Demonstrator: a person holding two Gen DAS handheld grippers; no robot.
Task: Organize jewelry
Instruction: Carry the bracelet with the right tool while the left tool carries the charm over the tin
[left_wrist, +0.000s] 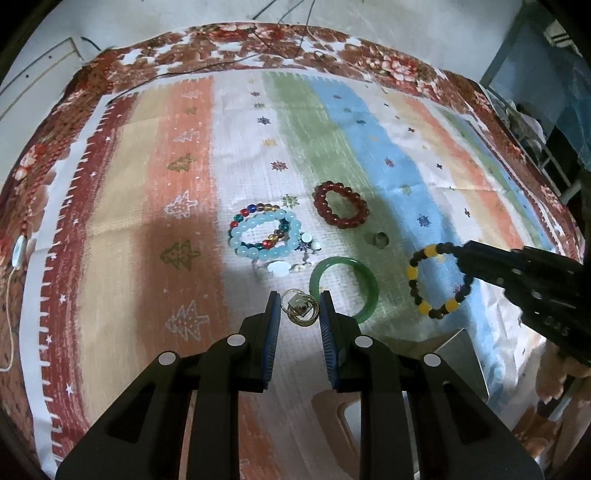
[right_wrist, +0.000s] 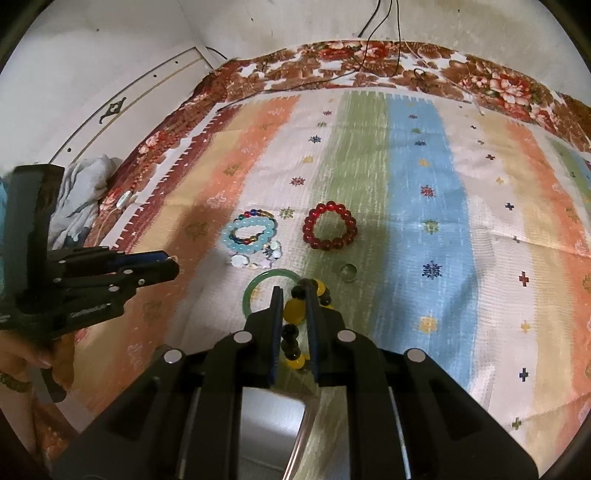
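Observation:
My left gripper (left_wrist: 299, 295) is shut on a small bunch of thin gold hoops (left_wrist: 300, 312), held above the striped cloth (left_wrist: 184, 192). It shows at the left of the right wrist view (right_wrist: 170, 264). My right gripper (right_wrist: 295, 291) is shut on a bracelet of dark and yellow beads (right_wrist: 295, 310). In the left wrist view this bracelet (left_wrist: 412, 273) hangs as a loop from the right gripper (left_wrist: 460, 254). On the cloth lie a green bangle (left_wrist: 343, 261) (right_wrist: 248, 295), a red bead bracelet (left_wrist: 340, 206) (right_wrist: 330, 229) and a pale blue bead bracelet (left_wrist: 266, 236) (right_wrist: 249, 236) over a multicoloured one.
A small ring (left_wrist: 380, 240) (right_wrist: 348, 273) sits right of the bangle, and white shell-like pieces (left_wrist: 280, 267) (right_wrist: 258, 258) lie below the blue bracelet. A shiny box (left_wrist: 458, 354) (right_wrist: 266, 424) is near the front. A person's hand (right_wrist: 22, 358) holds the left gripper.

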